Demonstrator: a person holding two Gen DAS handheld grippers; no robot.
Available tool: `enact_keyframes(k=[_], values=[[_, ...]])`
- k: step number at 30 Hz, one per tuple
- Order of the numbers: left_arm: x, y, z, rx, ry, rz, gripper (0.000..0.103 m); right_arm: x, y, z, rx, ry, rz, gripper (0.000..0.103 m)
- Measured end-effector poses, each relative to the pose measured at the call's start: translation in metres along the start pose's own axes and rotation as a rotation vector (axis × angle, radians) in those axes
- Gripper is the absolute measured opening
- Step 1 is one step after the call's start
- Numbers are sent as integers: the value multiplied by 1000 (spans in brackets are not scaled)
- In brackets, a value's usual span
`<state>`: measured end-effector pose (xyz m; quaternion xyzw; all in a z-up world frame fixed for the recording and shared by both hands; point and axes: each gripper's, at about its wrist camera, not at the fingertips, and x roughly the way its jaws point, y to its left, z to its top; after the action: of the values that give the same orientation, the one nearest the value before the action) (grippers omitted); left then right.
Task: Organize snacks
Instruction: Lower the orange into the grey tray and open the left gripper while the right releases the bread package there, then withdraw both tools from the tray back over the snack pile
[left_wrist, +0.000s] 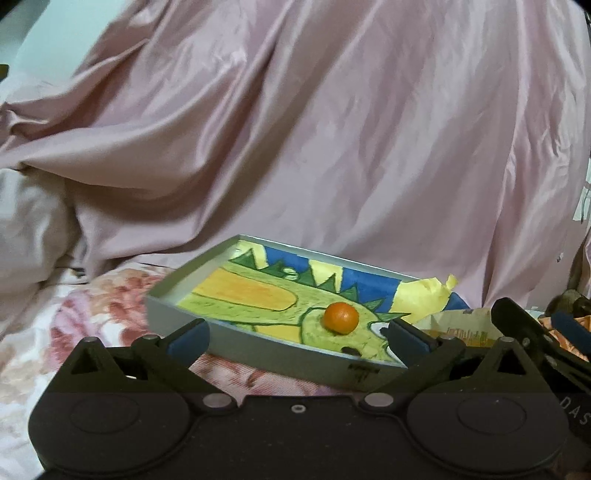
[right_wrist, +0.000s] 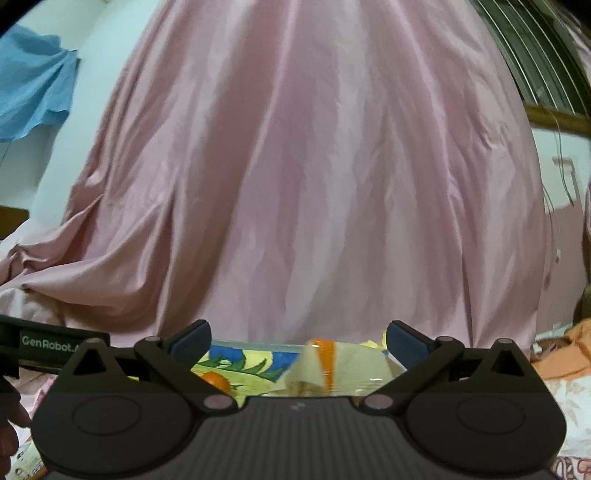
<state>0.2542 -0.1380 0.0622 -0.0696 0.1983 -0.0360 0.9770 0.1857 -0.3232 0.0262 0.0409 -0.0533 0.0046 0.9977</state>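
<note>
A shallow grey tray (left_wrist: 255, 349), lined with a green, yellow and blue drawing, rests on the flowered bedding. A small round orange snack (left_wrist: 341, 318) lies inside it, also seen in the right wrist view (right_wrist: 216, 380). My left gripper (left_wrist: 297, 336) is open at the tray's near wall, with nothing between its fingers. A cream packet with an orange stripe (right_wrist: 332, 365) lies blurred low between the spread fingers of my open right gripper (right_wrist: 299, 338), touching neither finger. The same packet (left_wrist: 458, 325) sits at the tray's right end, beside the right gripper (left_wrist: 543, 321).
A large pink satin cloth (left_wrist: 332, 147) drapes up right behind the tray. The flowered bedsheet (left_wrist: 74, 325) spreads to the left. Orange fabric (right_wrist: 576, 347) lies at the right. A blue cloth (right_wrist: 29, 96) hangs on the far left wall.
</note>
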Motion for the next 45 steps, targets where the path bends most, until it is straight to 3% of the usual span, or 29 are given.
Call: enact_keyframes(k=[11,18,25,35,45], values=[[-63,18,-12,22,1,27,102,-55,20,17,-56,-23,17,103],[-95,33,-25,17,14,34,102,-84,23,23,-12,42,-6,103],[-117,48,-48,16,60,31,102,-106,34,18,4,213,-18,103],[-130,62,-85,35,148,26,102,-98,43,-16,-1,580,-12,103],[-124,54,-110,86,228,-6,102,-85,55,-36,-42,743,46,103]])
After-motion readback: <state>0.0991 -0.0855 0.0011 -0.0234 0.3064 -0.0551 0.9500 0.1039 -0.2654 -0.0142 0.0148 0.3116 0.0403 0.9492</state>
